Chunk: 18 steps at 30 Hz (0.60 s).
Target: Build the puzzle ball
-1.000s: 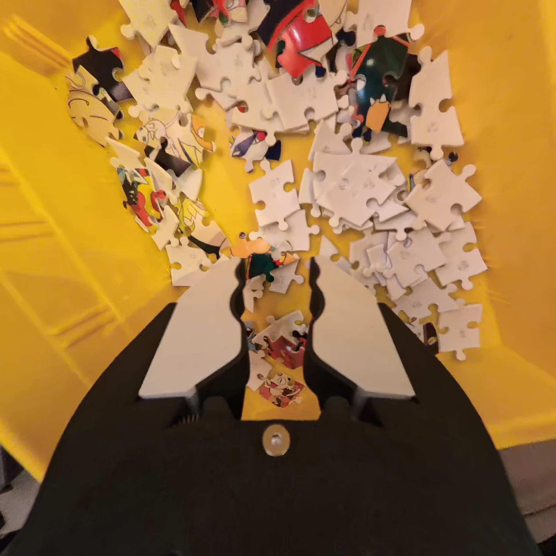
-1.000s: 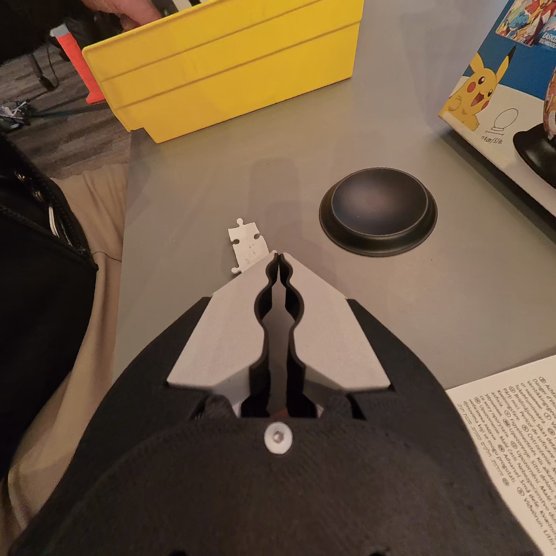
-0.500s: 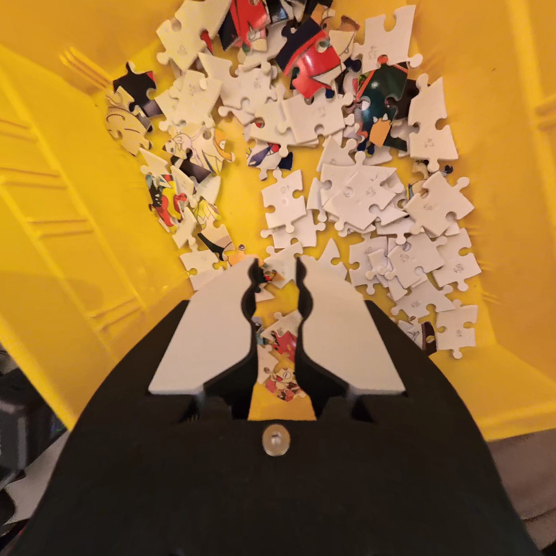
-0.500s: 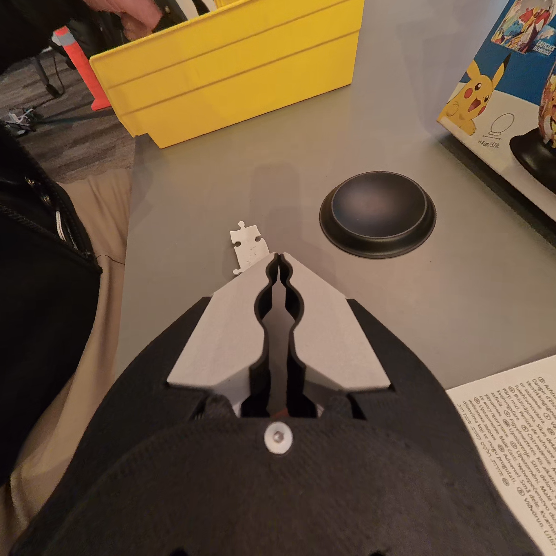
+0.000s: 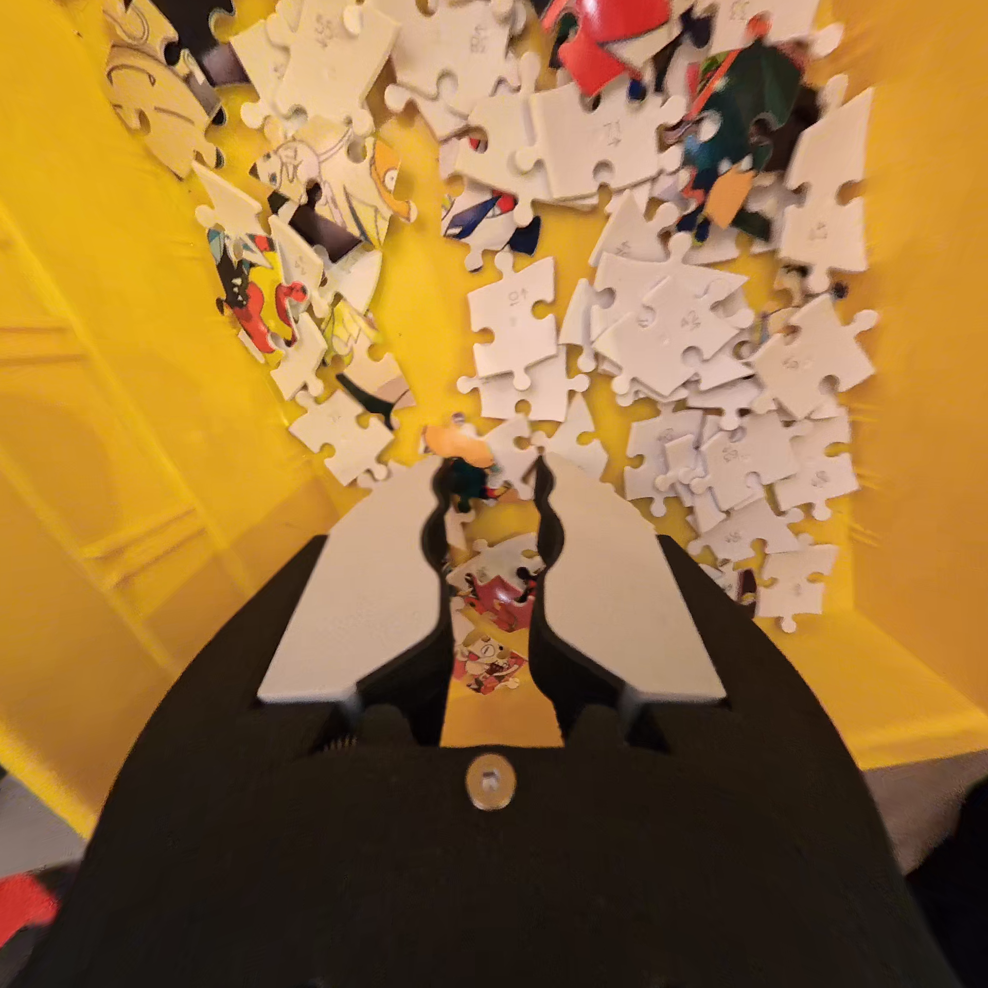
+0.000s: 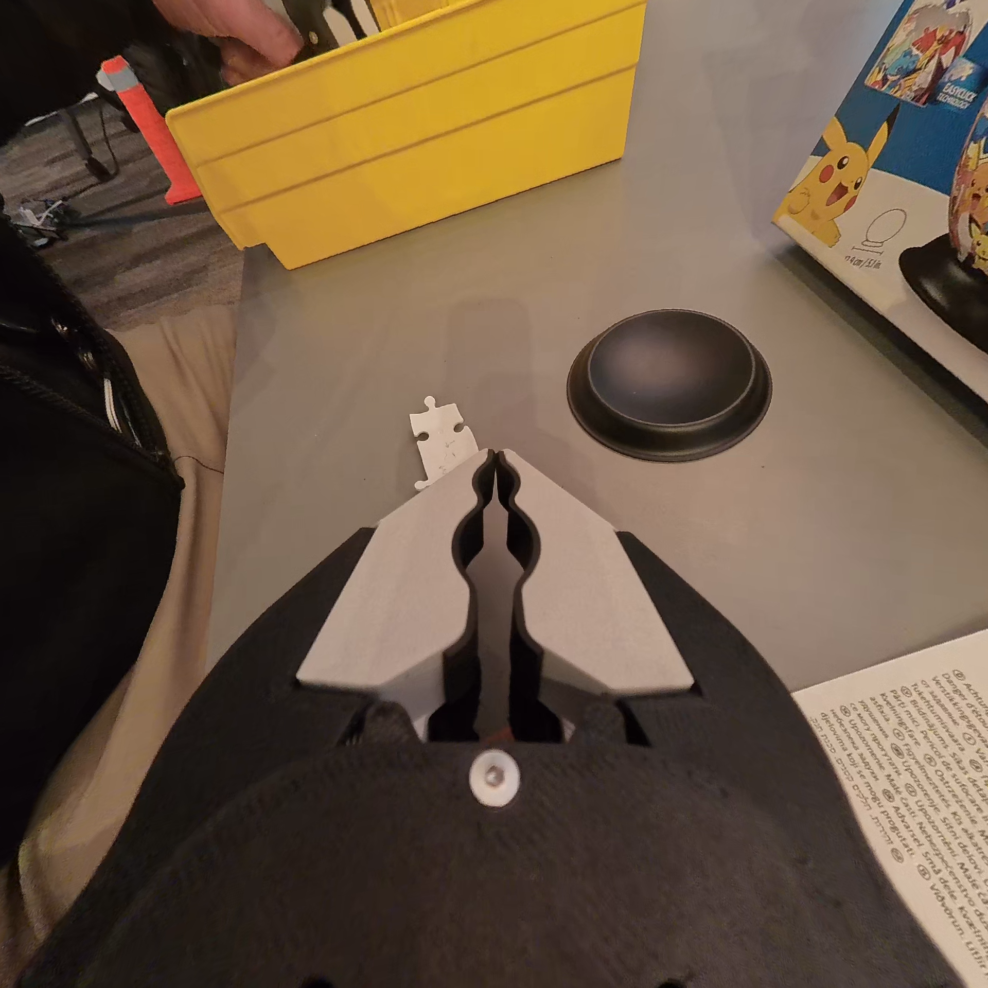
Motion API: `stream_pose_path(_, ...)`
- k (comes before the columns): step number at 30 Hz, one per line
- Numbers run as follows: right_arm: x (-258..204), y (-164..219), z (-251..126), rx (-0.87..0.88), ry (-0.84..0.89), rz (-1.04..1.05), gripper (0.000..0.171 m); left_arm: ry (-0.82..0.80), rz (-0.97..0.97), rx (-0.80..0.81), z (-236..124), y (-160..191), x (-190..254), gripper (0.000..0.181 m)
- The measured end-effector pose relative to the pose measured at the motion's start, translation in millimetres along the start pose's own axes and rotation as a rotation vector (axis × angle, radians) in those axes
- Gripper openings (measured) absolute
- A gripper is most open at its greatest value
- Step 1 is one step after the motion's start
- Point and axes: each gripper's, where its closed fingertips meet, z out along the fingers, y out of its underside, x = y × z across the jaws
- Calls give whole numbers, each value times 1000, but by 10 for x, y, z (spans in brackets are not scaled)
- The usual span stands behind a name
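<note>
i have the left gripper down inside the yellow bin, its jaws parted by a narrow gap and nothing clamped between them. a small orange-and-green piece sits right at the tips, just inside the gap, and i cannot tell whether either tip touches it. the loose puzzle pieces cover the bin floor ahead of me — most lie white side up, a few show coloured print, and two printed ones lie between the fingers nearer the hinge. the left view is a little blurred. on my other side the right gripper has its tips drawn together on nothing, above the grey table. a single white piece lies flat on the table just left of those tips, partly hidden behind the left finger. the black round stand sits to the right of it, apart. the bin stands at the far edge of the table, the printed puzzle box at far right, and a leaflet at near right — a person's hand shows behind the bin.
</note>
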Motion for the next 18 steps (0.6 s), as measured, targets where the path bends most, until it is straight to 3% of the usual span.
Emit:
stream_pose_path(1,0,-1,-1,1,0,0,0,47,-2,45,-51,-57,65,2)
stream_pose_path(11,-2,-3,-1,2,1,-1,0,265,-49,213,-225,-249,344,0)
stream_pose_path(14,-2,-2,-1,2,0,0,0,210,-75,182,-246,-177,212,0)
stream_pose_path(18,-1,-2,-1,2,1,-1,0,151,-63,87,-126,-48,202,39)
